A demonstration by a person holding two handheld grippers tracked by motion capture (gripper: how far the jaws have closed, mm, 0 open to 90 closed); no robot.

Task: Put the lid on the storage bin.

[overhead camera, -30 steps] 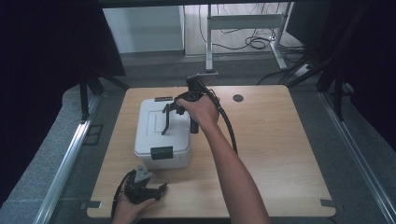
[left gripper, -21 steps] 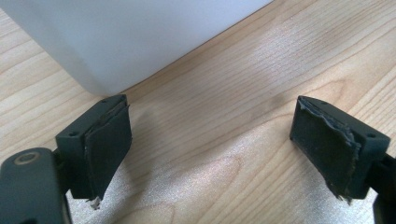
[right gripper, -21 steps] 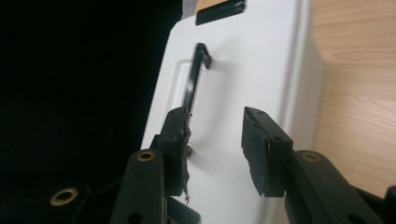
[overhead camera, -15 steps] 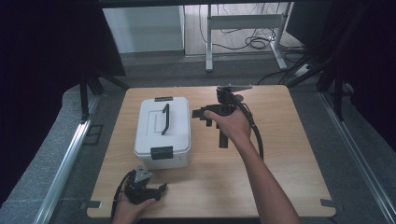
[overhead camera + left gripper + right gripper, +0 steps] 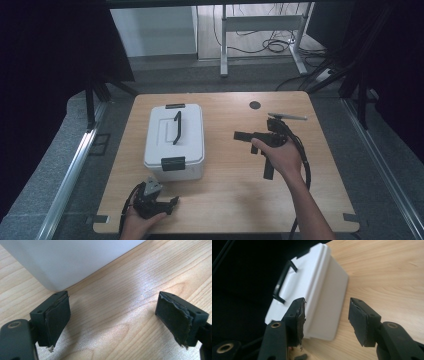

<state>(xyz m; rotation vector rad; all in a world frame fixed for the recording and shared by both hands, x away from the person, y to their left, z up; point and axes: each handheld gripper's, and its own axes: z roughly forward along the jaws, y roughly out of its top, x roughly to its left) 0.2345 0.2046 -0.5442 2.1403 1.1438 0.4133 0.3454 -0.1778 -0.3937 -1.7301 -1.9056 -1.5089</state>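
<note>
**White box shut, both grippers off it**

White plastic, lid down, the box [image 5: 174,140] sits left of centre on the bench [image 5: 230,200]. Its black handle [image 5: 177,127] lies flat along the lid and its latch [image 5: 173,163] is on the near face.

The right gripper [image 5: 325,312] is out to the right of the box, well apart from it. Its jaws have just been opening and now stand wide with nothing between them. The left gripper [image 5: 112,312] rests at the near edge, just by the box's near corner, jaws apart over bare wood.

Likely troubles:
- The handle lies flush, so a jaw coming at it from above may skate off the lid instead of getting under it
- A sideways push from the right could slide the light box left, as nothing braces it there
- Prying at the latch with one gripper may tip or drag the box if the other does not steady it

The box's left side is close to the bench's left edge, so there is little margin that way. The right half of the bench is bare except for a small dark disc [image 5: 255,105] at the far edge. There is also some open wood on the near side
</note>
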